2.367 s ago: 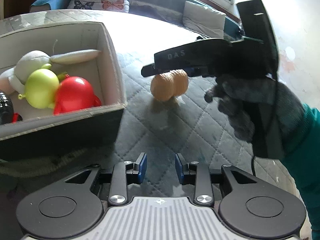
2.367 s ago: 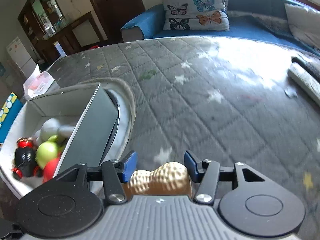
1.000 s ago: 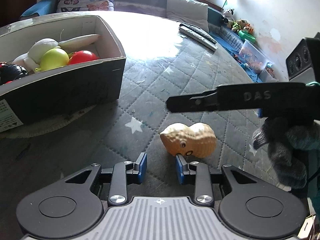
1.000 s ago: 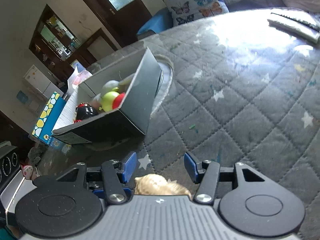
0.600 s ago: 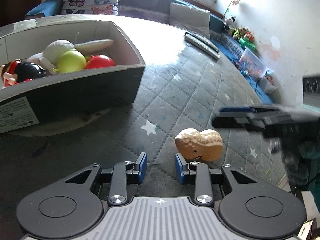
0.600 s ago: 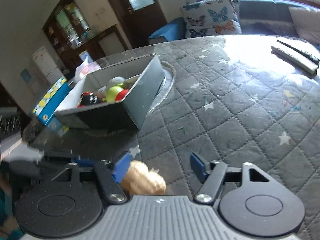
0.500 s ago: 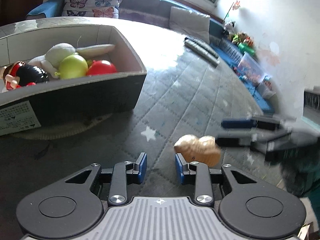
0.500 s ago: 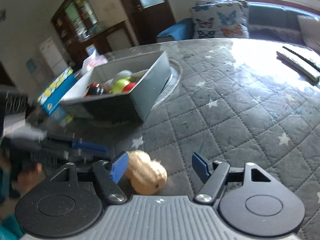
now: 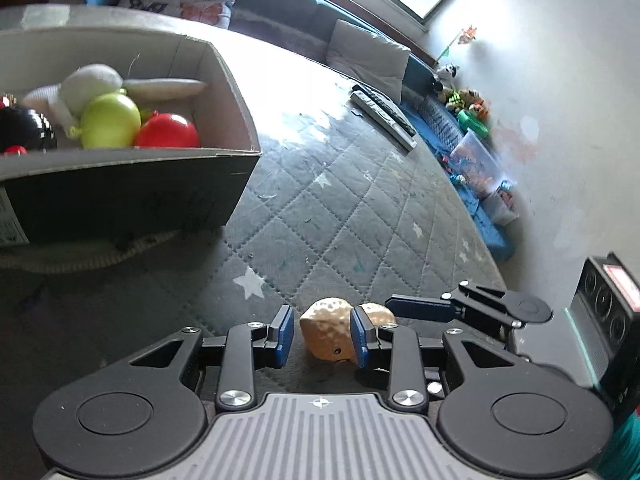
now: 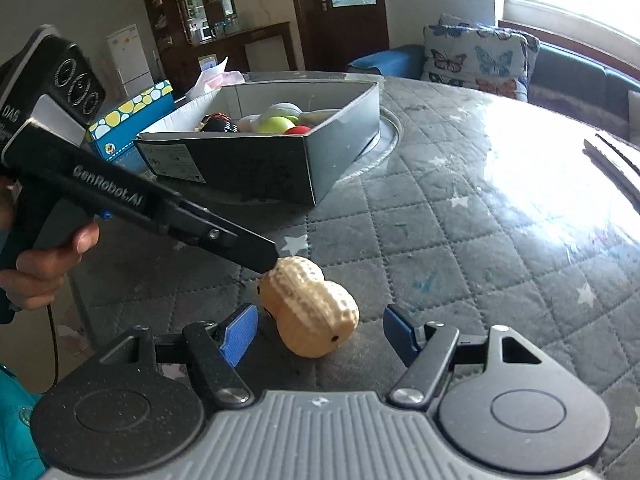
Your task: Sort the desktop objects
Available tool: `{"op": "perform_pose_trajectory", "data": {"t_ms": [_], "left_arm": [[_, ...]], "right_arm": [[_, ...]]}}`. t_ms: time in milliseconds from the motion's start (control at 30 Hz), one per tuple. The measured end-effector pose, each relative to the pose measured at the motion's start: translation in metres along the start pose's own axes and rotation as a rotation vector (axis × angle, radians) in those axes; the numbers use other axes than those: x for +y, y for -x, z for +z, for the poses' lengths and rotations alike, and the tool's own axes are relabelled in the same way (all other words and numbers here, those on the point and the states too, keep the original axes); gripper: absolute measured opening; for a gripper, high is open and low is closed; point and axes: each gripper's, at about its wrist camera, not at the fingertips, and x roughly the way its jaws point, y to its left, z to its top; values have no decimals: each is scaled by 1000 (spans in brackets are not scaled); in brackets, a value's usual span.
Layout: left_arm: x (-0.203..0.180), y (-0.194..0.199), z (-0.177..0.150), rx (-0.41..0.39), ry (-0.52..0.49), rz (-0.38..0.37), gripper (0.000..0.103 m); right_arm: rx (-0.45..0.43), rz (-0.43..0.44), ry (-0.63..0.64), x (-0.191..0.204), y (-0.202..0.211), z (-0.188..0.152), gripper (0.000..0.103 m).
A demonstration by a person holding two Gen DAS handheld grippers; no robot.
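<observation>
A tan peanut-shaped toy [image 10: 310, 308] lies on the quilted grey table cover; it also shows in the left wrist view [image 9: 326, 334]. My left gripper [image 9: 322, 336] is open with its blue pads either side of one end of the peanut. My right gripper [image 10: 320, 334] is open wide, and the peanut sits between its fingers, not gripped. The grey cardboard box [image 9: 160, 184] stands to the left and holds a green ball [image 9: 110, 126], a red ball [image 9: 168, 136], a white plush and a black toy.
Remote controls [image 9: 384, 120] lie at the far side of the table. A blue spotted box [image 10: 128, 120] stands behind the grey box [image 10: 320, 152]. A round mat lies under the box. A sofa with butterfly cushions stands beyond the table.
My right gripper has let go of the peanut and drawn back, open wider. My left gripper has moved in until its pads flank the peanut's end.
</observation>
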Motion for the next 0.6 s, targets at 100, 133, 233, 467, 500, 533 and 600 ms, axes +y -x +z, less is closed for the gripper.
{"op": "perform_pose_trajectory", "data": {"t_ms": [100, 133, 233, 467, 500, 533, 600], "left_arm": [[3, -3, 0, 7, 30, -12, 34], [3, -4, 0, 7, 39, -14, 34], [5, -6, -2, 8, 55, -16, 34], [7, -6, -5, 3, 66, -20, 34], [8, -6, -6, 4, 71, -21, 34], [8, -6, -7, 5, 76, -21, 34], [9, -5, -8, 6, 87, -24, 34]], "right_arm": [[-1, -9, 23, 4, -2, 1, 69], [-1, -10, 27, 5, -3, 1, 68], [1, -7, 29, 9, -4, 0, 66], [4, 1, 38, 24, 1, -7, 64], [4, 6, 41, 26, 2, -8, 64], [4, 10, 43, 29, 3, -8, 64], [2, 15, 49, 34, 4, -10, 64]]}}
